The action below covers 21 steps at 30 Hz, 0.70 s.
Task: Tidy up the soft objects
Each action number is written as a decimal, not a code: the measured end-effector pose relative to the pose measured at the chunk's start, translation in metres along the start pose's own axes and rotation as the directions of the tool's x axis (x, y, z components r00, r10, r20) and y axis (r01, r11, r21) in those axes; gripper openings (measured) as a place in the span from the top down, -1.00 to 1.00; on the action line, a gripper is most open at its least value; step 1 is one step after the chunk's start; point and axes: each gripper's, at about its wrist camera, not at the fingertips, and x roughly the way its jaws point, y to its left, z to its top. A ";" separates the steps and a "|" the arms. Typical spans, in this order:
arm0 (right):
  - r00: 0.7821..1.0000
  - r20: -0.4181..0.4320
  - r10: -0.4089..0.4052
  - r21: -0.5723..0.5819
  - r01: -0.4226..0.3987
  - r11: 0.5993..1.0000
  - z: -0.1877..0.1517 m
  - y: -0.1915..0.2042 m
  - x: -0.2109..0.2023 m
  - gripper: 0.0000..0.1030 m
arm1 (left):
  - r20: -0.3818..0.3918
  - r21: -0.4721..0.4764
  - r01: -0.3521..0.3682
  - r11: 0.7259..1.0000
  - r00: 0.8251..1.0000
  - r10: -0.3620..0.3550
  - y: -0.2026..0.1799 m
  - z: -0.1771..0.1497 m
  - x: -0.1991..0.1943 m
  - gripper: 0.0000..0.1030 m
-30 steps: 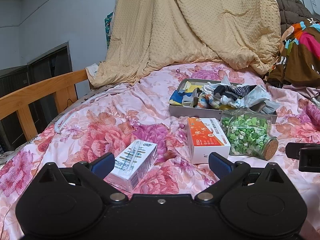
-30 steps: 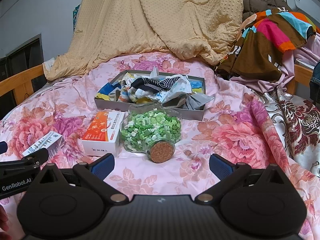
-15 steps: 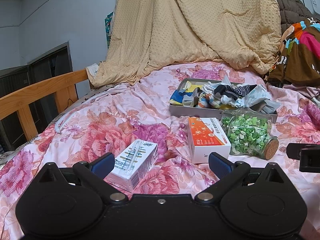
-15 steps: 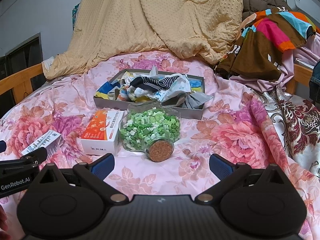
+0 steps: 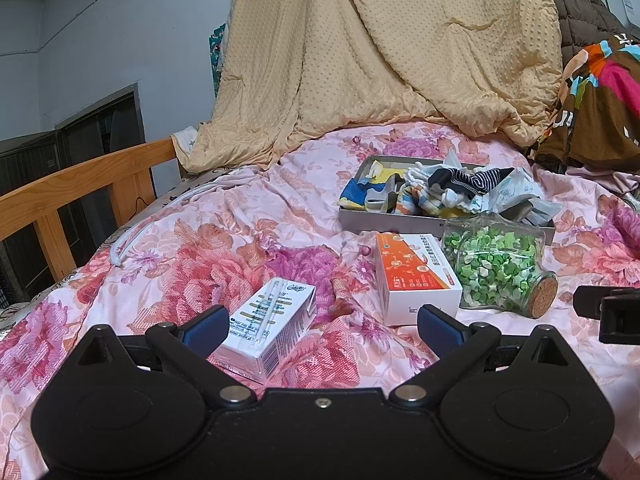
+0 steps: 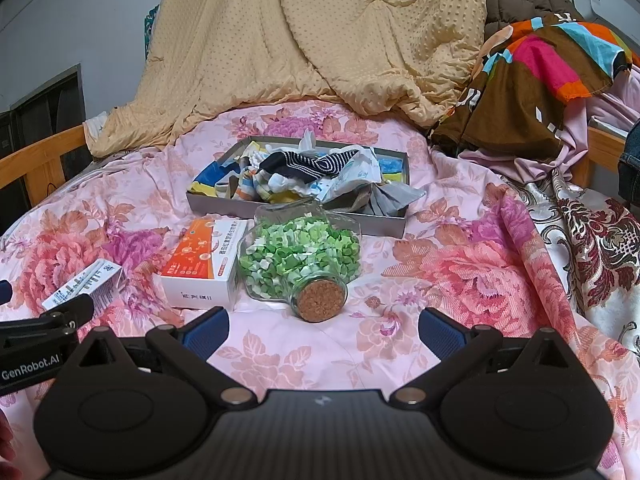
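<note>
A grey tray [image 5: 384,222] [image 6: 280,210] heaped with socks and soft cloths [image 5: 448,190] [image 6: 308,178] sits mid-bed on the floral sheet. My left gripper [image 5: 322,330] hovers low and open over the sheet, a white carton [image 5: 270,330] just inside its left finger. In front of it lie an orange-and-white box [image 5: 416,276] [image 6: 204,266] and a corked glass jar of green pieces [image 5: 498,266] [image 6: 302,262]. My right gripper [image 6: 324,332] is open and empty, just short of the jar's cork. All soft items are well ahead of both grippers.
A tan quilt [image 5: 380,64] hangs behind the tray. Colourful and brown clothes [image 6: 540,80] pile at the right. A wooden bed rail [image 5: 76,192] runs along the left edge. A white cord [image 5: 160,220] lies on the sheet near the rail.
The right gripper has edged slightly forward toward the jar; the left gripper has barely moved. Both stay open and nothing was taken hold of.
</note>
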 end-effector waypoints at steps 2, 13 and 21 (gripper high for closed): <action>1.000 -0.002 -0.001 0.000 0.001 1.000 -0.001 -0.001 0.000 -0.99 | 0.000 0.001 -0.001 1.000 1.000 0.001 0.000 0.000 0.000 -0.95; 1.000 -0.007 0.002 -0.004 -0.002 1.000 -0.002 0.001 0.000 -0.99 | -0.003 0.004 -0.001 1.000 1.000 0.001 0.000 -0.001 0.000 -0.96; 1.000 -0.010 0.000 -0.006 0.000 1.000 0.000 0.001 0.000 -0.99 | -0.001 0.004 -0.003 1.000 1.000 0.003 -0.002 0.001 0.000 -0.96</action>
